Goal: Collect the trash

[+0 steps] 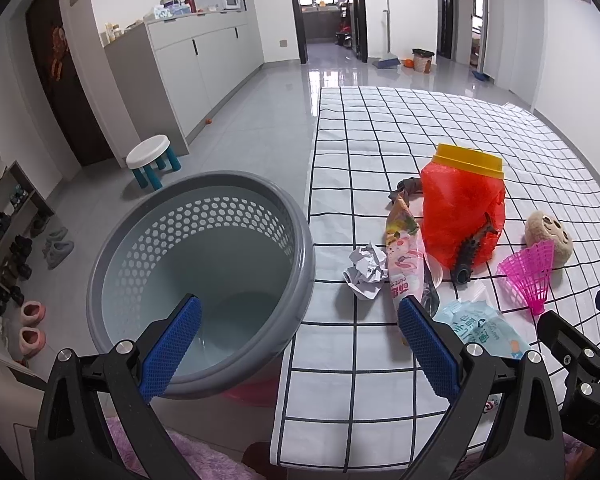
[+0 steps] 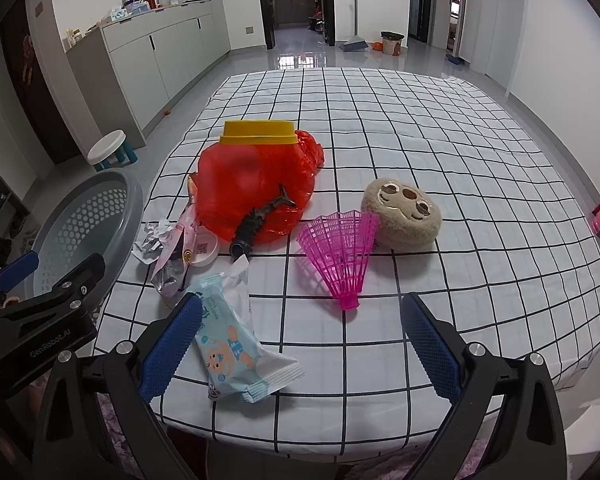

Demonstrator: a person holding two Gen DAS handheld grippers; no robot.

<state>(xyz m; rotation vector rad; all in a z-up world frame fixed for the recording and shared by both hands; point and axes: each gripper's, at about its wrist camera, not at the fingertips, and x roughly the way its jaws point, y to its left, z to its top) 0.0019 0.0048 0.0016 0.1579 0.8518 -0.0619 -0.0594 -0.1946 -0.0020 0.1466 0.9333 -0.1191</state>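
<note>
A grey perforated bin [image 1: 204,280] stands beside the checked table's left edge; it also shows in the right wrist view [image 2: 88,216]. On the table lie a crumpled paper ball [image 1: 365,271], a pink snack wrapper [image 1: 405,264], a blue wipes packet [image 2: 236,340] and a red plastic bag [image 2: 256,184] around a yellow-lidded jar [image 2: 258,132]. My left gripper [image 1: 300,344] is open and empty, between the bin and the table edge. My right gripper [image 2: 300,344] is open and empty above the table's near edge, the wipes packet by its left finger [image 2: 172,344].
A pink plastic shuttlecock [image 2: 338,256], a beige plush toy [image 2: 402,212], a dark toy fish [image 2: 256,220] and a small round lid [image 2: 206,250] lie on the checked cloth [image 2: 460,160]. A white stool [image 1: 150,156] and a shoe rack [image 1: 8,232] stand on the floor at left.
</note>
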